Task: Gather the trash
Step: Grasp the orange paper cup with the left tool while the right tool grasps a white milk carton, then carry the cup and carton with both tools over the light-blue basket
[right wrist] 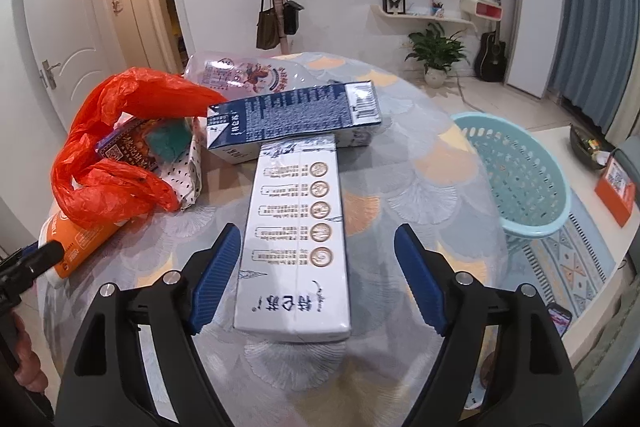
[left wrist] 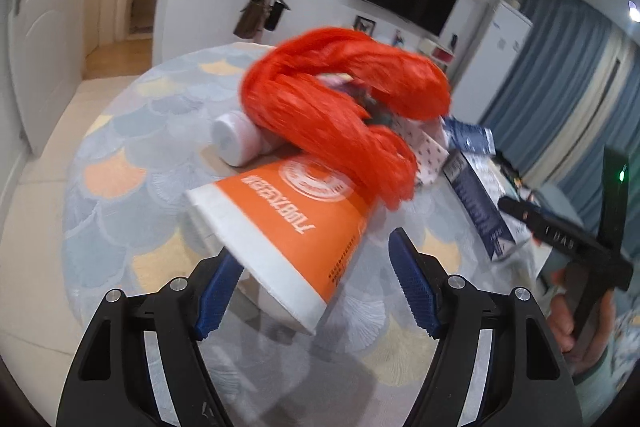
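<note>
1. L gripper (left wrist: pixel 316 281): jaws apart, straddling the near end of an orange-and-white paper cup (left wrist: pixel 288 227) lying on its side. Its left pad looks to be at the cup's rim; the right pad stands clear. Not clamped.
2. R gripper (right wrist: pixel 316 277): jaws apart, 1 each side of a white milk carton (right wrist: pixel 296 227) lying flat with its near end between the pads. Gaps show on both sides, so no grip yet.
3. The trash sits on a round table (right wrist: pixel 420 163) with a fan-pattern cloth. Left of the white carton lies a red plastic bag (right wrist: pixel 116 155); across its far end, touching, a navy carton (right wrist: pixel 296 115).
4. A light-blue basket (right wrist: pixel 516 171) stands on the floor to the right, well apart, prob. where the trash goes.
5. Handling, cup: light, thin-walled, crushes easily. Pinch gently across the rim end, which is stiffer.
6. Handling, white carton: stiff flat sides, glossy, maybe slippery. Prob. empty and light. Take it across the narrow width near the end.
</note>
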`<act>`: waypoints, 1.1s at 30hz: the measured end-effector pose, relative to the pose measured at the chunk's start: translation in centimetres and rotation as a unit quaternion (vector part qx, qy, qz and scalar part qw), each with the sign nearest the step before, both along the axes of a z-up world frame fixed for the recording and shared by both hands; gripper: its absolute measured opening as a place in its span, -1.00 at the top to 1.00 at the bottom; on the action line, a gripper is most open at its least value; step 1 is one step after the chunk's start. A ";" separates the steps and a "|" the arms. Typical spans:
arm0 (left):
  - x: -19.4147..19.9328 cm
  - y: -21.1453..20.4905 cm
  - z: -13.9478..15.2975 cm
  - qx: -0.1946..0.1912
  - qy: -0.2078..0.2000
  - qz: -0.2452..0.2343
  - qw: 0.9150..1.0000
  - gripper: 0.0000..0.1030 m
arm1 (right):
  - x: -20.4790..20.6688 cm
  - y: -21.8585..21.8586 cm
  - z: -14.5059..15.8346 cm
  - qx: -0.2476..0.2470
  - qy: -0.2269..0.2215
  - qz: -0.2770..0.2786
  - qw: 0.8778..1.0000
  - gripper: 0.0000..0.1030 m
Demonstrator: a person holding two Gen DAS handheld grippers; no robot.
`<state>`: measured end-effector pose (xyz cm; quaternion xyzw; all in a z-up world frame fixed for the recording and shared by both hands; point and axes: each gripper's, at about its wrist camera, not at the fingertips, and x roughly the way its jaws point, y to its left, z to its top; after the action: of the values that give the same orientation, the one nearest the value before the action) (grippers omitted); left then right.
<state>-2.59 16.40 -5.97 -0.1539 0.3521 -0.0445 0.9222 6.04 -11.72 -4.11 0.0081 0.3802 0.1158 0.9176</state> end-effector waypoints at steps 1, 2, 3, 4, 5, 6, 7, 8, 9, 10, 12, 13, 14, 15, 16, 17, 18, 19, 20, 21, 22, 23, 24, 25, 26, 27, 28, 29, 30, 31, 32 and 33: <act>0.2 0.1 0.0 0.001 0.003 0.004 1.000 -0.18 | 0.2 0.1 -0.2 0.003 0.005 0.002 1.000 -0.47; 0.3 0.0 -0.1 0.002 0.005 0.007 1.000 -0.10 | 0.3 0.3 -0.3 0.007 0.010 0.004 1.000 -0.47; 0.4 0.0 -0.2 0.000 0.008 0.008 1.000 0.05 | 0.4 0.4 -0.4 0.009 0.012 0.006 1.000 -0.47; 0.5 0.0 -0.3 -0.006 0.010 0.007 1.000 0.15 | 0.5 0.6 -0.5 0.011 0.015 0.008 1.000 -0.47; 0.6 -0.2 -0.4 -0.011 0.012 0.005 1.000 0.18 | 0.5 0.7 -0.5 0.011 0.016 0.009 1.000 -0.47; 0.7 -0.3 -0.5 -0.016 0.014 0.003 1.000 0.26 | 0.6 0.8 -0.6 0.008 0.016 0.008 1.000 -0.47; 0.6 -0.4 -0.5 -0.017 0.015 0.001 1.000 0.36 | 0.7 0.9 -0.6 0.004 0.017 0.007 1.000 -0.47; 0.5 -0.7 -0.5 -0.018 0.014 -0.002 1.000 0.43 | 0.9 0.9 -0.7 0.002 0.018 0.007 1.000 -0.46; 0.4 -1.0 -0.4 -0.021 0.014 -0.009 1.000 0.56 | 1.0 0.9 -0.7 0.002 0.018 0.008 1.000 -0.46; 0.3 -1.2 -0.3 -0.022 0.013 -0.015 1.000 0.66 | 1.1 1.0 -0.7 0.001 0.019 0.009 1.000 -0.45; 0.0 -1.9 0.0 -0.020 0.007 -0.027 0.999 0.74 | 1.2 1.0 -0.6 0.001 0.018 0.012 1.000 -0.24; -0.2 -2.2 0.2 -0.017 0.005 -0.032 0.999 0.80 | 1.2 1.1 -0.6 -0.002 0.019 0.016 1.000 -0.01; -0.4 -2.6 0.3 -0.014 0.002 -0.037 0.999 0.83 | 1.2 1.1 -0.7 -0.005 0.023 0.021 1.000 -0.02; -0.6 -3.0 0.6 -0.012 -0.001 -0.045 0.999 0.88 | 1.1 1.1 -0.7 -0.007 0.024 0.023 0.999 -0.01; -0.7 -3.4 0.7 -0.012 -0.003 -0.050 0.999 0.94 | 1.0 1.0 -0.7 -0.007 0.023 0.025 0.999 -0.01; -0.9 -3.8 1.0 -0.011 -0.007 -0.058 0.998 0.94 | 0.8 0.9 -0.7 -0.002 0.023 0.029 0.999 -0.01; -1.0 -4.2 1.2 -0.009 -0.010 -0.063 0.998 0.95 | 0.6 0.8 -0.6 0.001 0.022 0.033 0.999 -0.01; -1.2 -4.8 1.5 -0.006 -0.015 -0.071 0.997 0.95 | 0.1 0.6 -0.4 0.005 0.018 0.039 0.999 -0.01; -1.2 -5.2 1.7 -0.006 -0.017 -0.078 0.997 0.95 | -0.4 0.5 -0.1 0.006 0.012 0.044 0.999 -0.01; -1.3 -5.6 1.8 -0.007 -0.020 -0.086 0.996 0.96 | -0.8 0.3 0.1 0.007 0.008 0.048 0.999 -0.01; -1.4 -6.0 1.9 -0.009 -0.023 -0.093 0.995 0.96 | -1.3 0.1 0.4 0.011 0.003 0.056 0.998 -0.01; -1.5 -6.5 2.0 -0.014 -0.026 -0.104 0.994 0.97 | -1.7 -0.1 0.8 0.016 0.001 0.062 0.998 -0.01; -1.5 -6.8 2.1 -0.016 -0.029 -0.110 0.993 0.97 | -2.1 -0.3 1.1 0.021 -0.002 0.066 0.998 -0.01; -1.5 -7.4 2.3 -0.017 -0.032 -0.116 0.993 0.97 | -2.5 -0.6 1.5 0.025 -0.007 0.070 0.997 -0.01; -1.4 -7.7 2.3 -0.017 -0.033 -0.119 0.992 0.97 | -2.9 -0.7 1.9 0.026 -0.012 0.071 0.997 -0.01; -1.2 -8.1 2.4 -0.018 -0.035 -0.125 0.991 0.97 | -3.2 -1.0 2.4 0.029 -0.018 0.072 0.997 -0.01; -1.1 -8.5 2.5 -0.019 -0.038 -0.130 0.991 0.97 | -3.5 -1.1 2.7 0.032 -0.021 0.073 0.997 -0.01; -1.0 -8.8 2.6 -0.020 -0.040 -0.134 0.990 0.97 | -3.7 -1.5 3.1 0.037 -0.027 0.074 0.996 -0.01; -0.8 -9.2 2.6 -0.019 -0.042 -0.138 0.989 0.97 | -3.9 -1.8 3.5 0.041 -0.034 0.073 0.996 -0.01; -0.6 -9.5 2.7 -0.019 -0.043 -0.142 0.989 0.97 | -4.1 -2.1 3.8 0.043 -0.038 0.071 0.996 -0.01; -0.3 -10.0 2.8 -0.019 -0.045 -0.146 0.988 0.97 | -4.1 -2.5 4.2 0.046 -0.044 0.067 0.996 0.00; 0.1 -10.4 2.9 -0.020 -0.046 -0.150 0.987 0.97 | -4.1 -3.0 4.5 0.051 -0.048 0.061 0.996 -0.01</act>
<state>-2.48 5.99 -3.08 -0.1156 0.3271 -0.1961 0.9172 1.98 -14.74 0.42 0.0262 0.3289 0.1911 0.9245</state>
